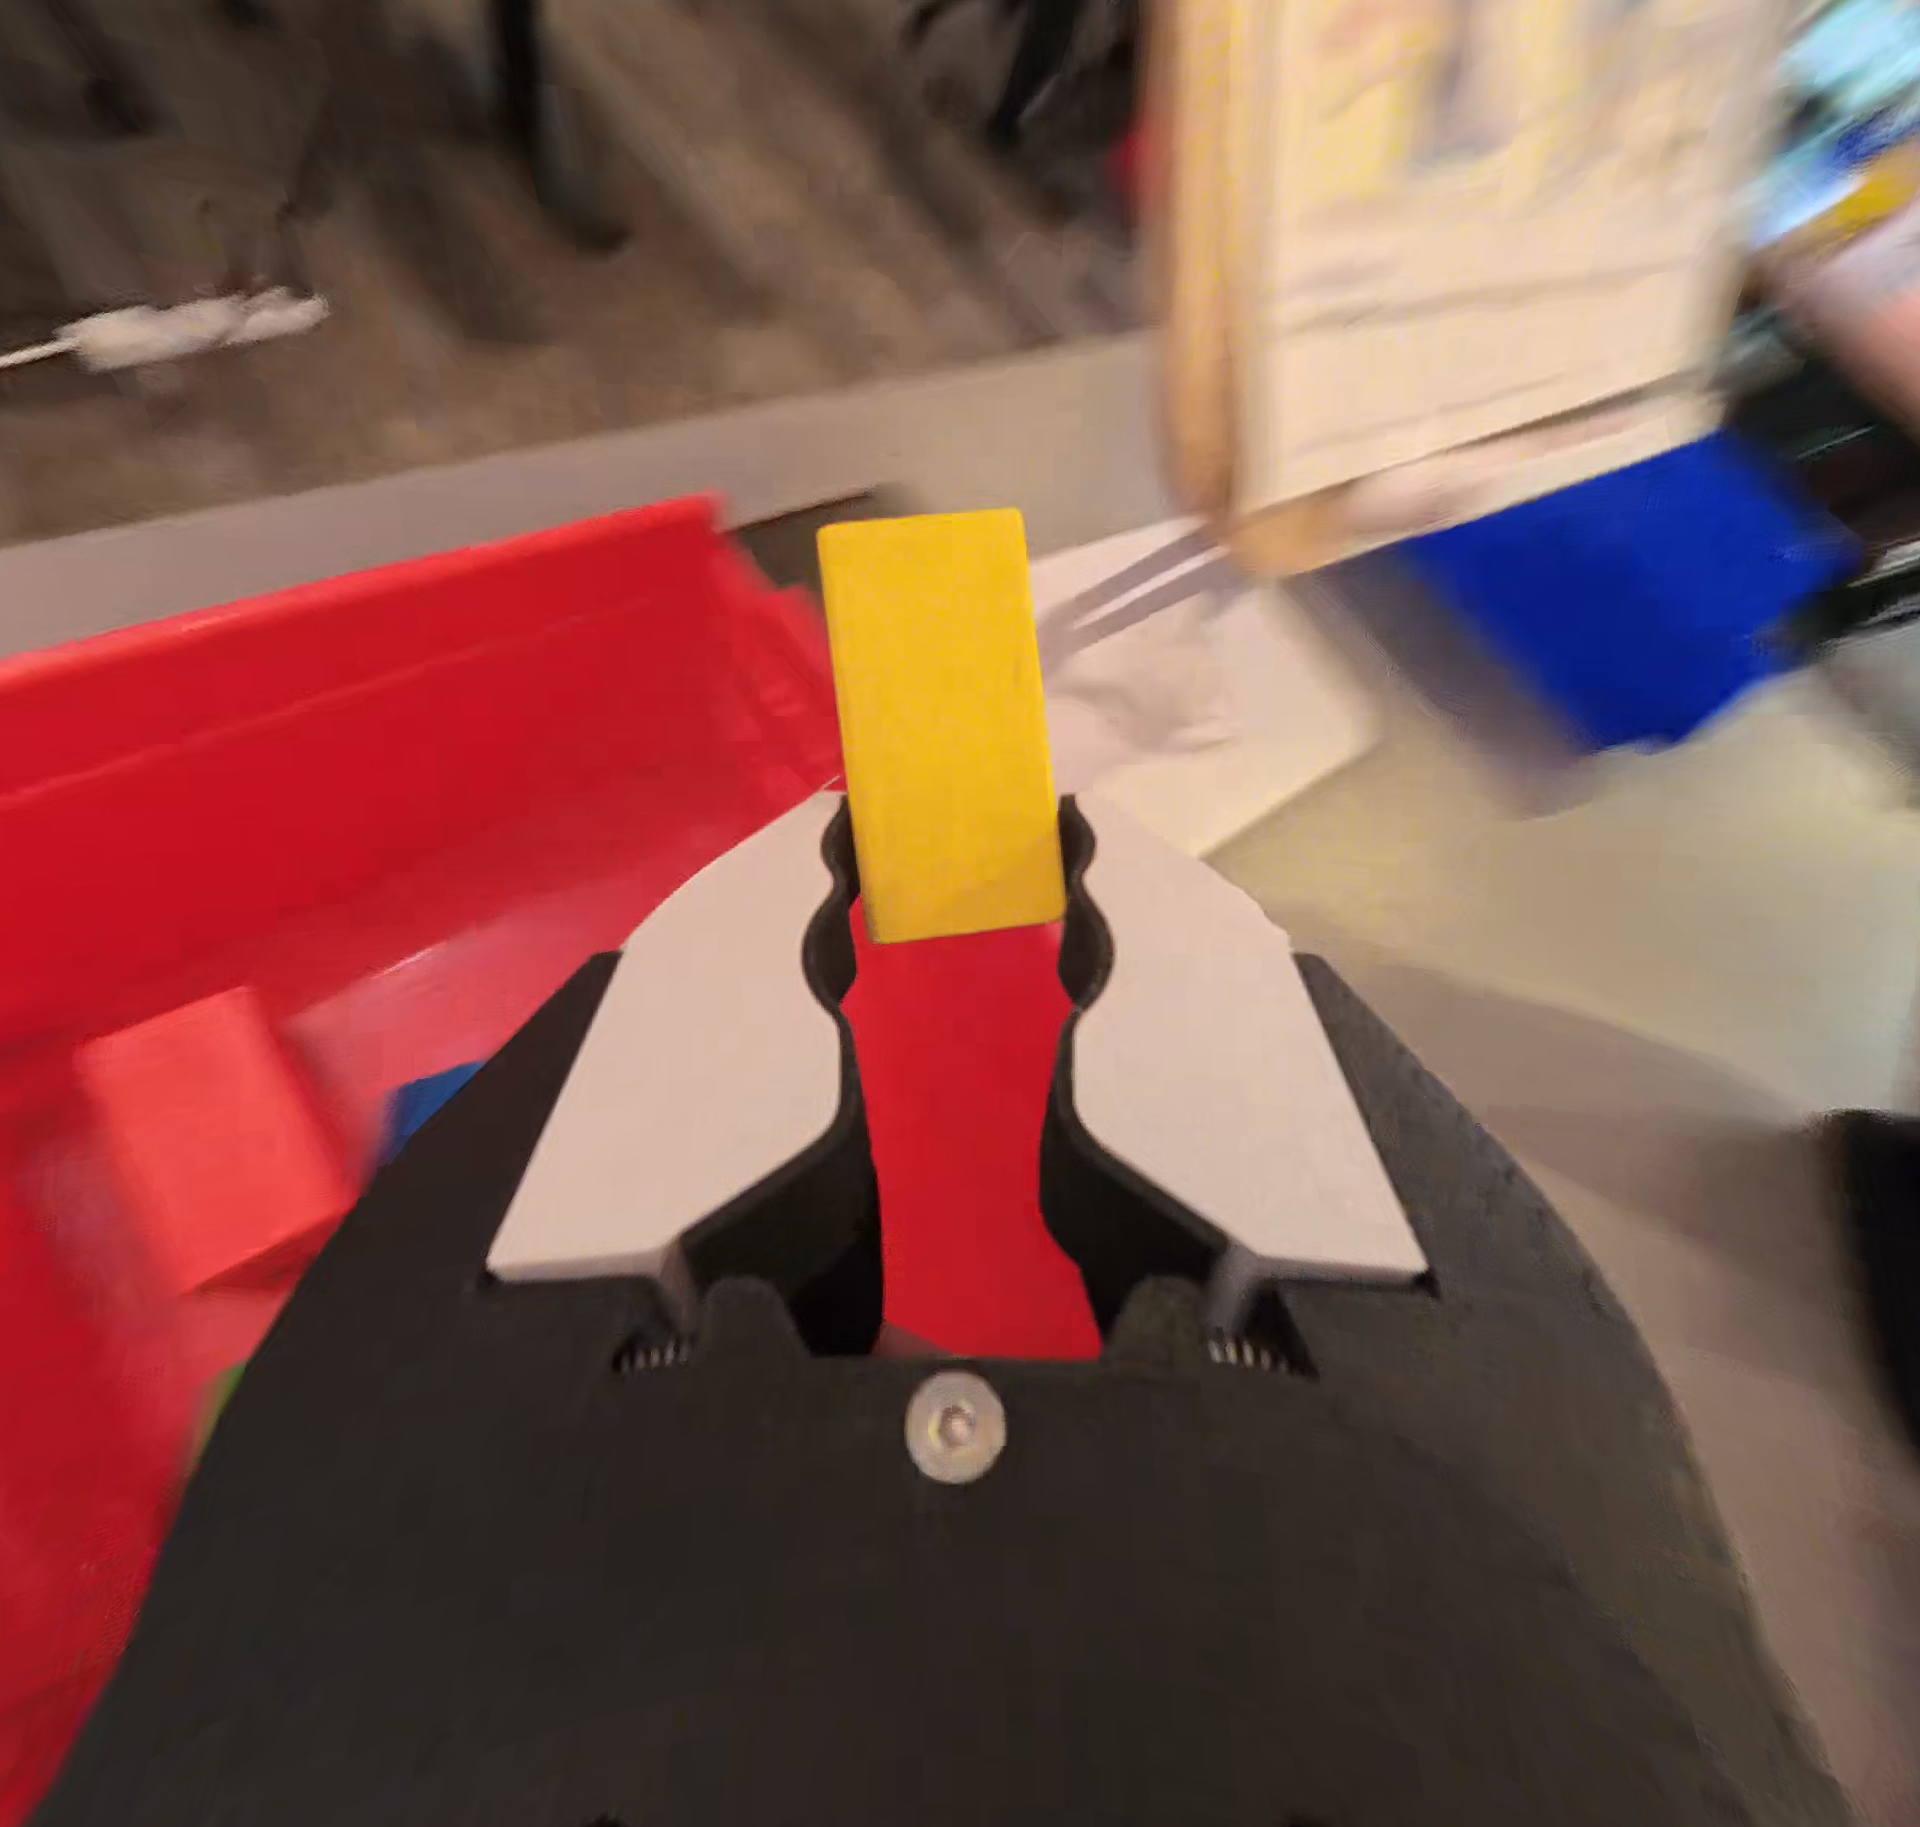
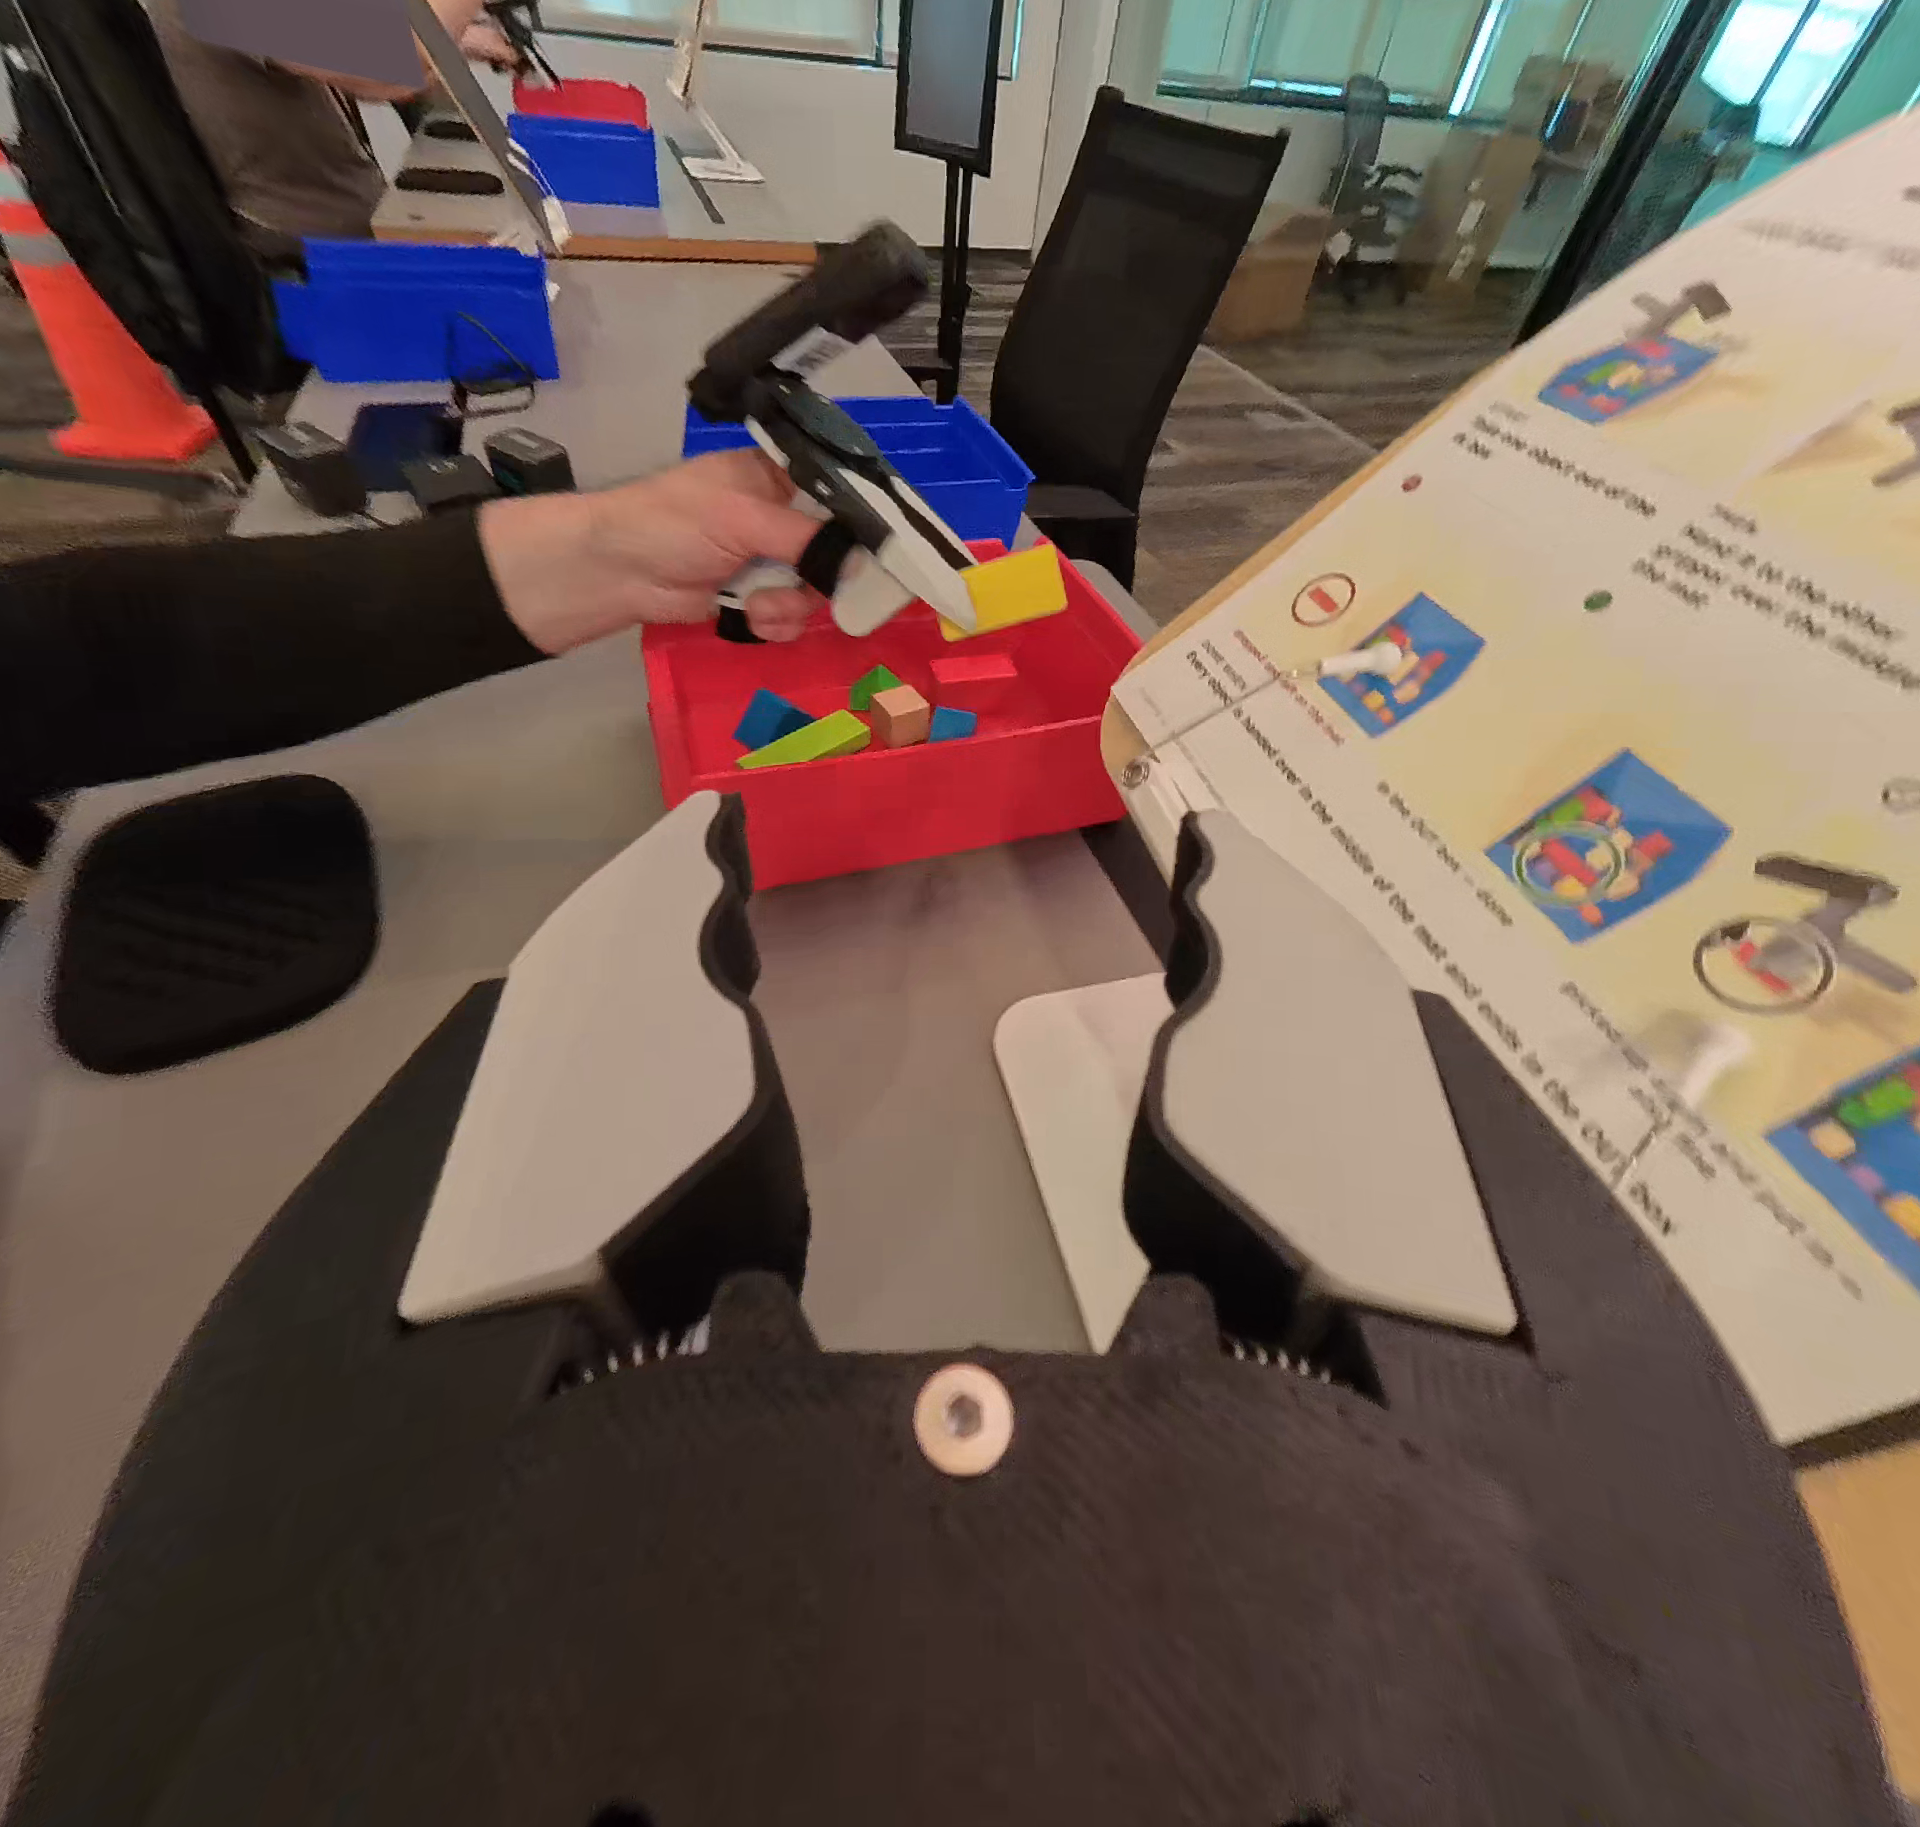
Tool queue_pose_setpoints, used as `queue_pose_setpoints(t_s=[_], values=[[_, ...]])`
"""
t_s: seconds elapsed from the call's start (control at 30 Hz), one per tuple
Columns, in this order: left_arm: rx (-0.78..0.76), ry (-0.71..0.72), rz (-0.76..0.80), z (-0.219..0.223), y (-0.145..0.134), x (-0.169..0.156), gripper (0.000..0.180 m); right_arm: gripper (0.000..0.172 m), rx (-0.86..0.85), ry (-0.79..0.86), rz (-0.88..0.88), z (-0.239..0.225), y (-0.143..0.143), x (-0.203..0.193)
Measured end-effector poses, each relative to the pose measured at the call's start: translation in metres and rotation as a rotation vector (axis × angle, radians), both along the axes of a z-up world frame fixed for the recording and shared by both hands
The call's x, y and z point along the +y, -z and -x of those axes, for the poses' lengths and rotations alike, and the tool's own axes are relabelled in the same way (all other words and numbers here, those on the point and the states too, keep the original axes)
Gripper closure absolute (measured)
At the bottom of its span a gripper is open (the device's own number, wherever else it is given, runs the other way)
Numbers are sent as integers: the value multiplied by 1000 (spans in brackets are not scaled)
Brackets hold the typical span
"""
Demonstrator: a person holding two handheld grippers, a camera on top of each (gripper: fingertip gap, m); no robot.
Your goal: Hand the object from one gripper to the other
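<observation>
My left gripper [image 1: 956, 832] is shut on a yellow rectangular block [image 1: 940, 717]. Both pads press its sides near its lower end and it sticks out past the fingertips. In the right wrist view the left gripper [image 2: 961, 603] holds the same yellow block [image 2: 1013, 588] in the air above the far side of the red bin [image 2: 894, 811]. My right gripper [image 2: 956, 842] is open and empty, low over the grey table, just in front of the red bin. The left wrist view is blurred by motion.
The red bin holds several blocks: blue [image 2: 769, 717], green [image 2: 805, 738], tan [image 2: 899, 715] and red [image 2: 971, 671]. An instruction sheet on a board [image 2: 1558, 738] stands at the right. A blue bin [image 2: 914, 458] sits behind the red one. A black pad [image 2: 208, 920] lies at the left. One gripper's finger ends stand about 30 centimeters off the other's.
</observation>
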State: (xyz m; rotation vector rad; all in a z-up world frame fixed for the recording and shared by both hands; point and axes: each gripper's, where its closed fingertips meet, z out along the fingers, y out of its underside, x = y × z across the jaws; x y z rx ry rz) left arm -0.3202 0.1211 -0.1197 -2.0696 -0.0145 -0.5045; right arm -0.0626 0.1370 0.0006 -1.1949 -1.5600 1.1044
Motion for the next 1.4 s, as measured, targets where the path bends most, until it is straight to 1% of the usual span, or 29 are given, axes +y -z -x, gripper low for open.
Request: queue_pose_setpoints(t_s=[0.07,0.13,0.17,0.27,0.3,0.37,0.47,0.57,0.63,0.7,0.97,1.03,1.07,1.13,1.2,1.27,1.33,1.4], values=[[-195,80,-145,-39,-38,-14,144,87,27,6,-106,13,2,-10],[-353,175,-239,-80,-65,-28,144,82,79,6,-218,28,2,-24],[-409,203,-287,-97,-75,-33,144,80,100,3,-264,35,4,-32],[-578,288,-375,-142,-96,-47,144,81,149,12,-428,55,12,-55],[-622,312,-390,-155,-99,-49,144,82,160,37,-478,60,14,-59],[-680,368,-373,-180,-97,-53,144,82,174,63,-544,66,18,-65],[-747,424,-370,-204,-96,-56,144,85,166,38,-553,71,27,-71],[-780,451,-372,-216,-95,-57,144,92,165,34,-555,69,29,-68],[-802,469,-369,-220,-95,-58,145,101,180,35,-570,66,27,-67],[-825,486,-372,-223,-96,-60,145,102,194,20,-578,63,25,-68],[-842,520,-370,-227,-96,-63,144,103,182,-11,-573,59,24,-71],[-828,522,-375,-227,-98,-64,141,103,172,-21,-558,57,22,-71],[-820,505,-380,-223,-99,-63,134,103,167,-23,-557,54,20,-69],[-738,465,-401,-211,-98,-62,132,103,130,-18,-563,41,12,-59],[-565,396,-385,-195,-86,-59,132,102,54,34,-585,16,2,-31],[-446,347,-387,-177,-79,-58,135,103,-74,110,-582,-21,-2,11],[-350,301,-381,-161,-71,-55,135,102,-264,182,-594,-67,6,60],[-317,275,-409,-150,-70,-54,138,103,-474,237,-585,-114,23,110]])
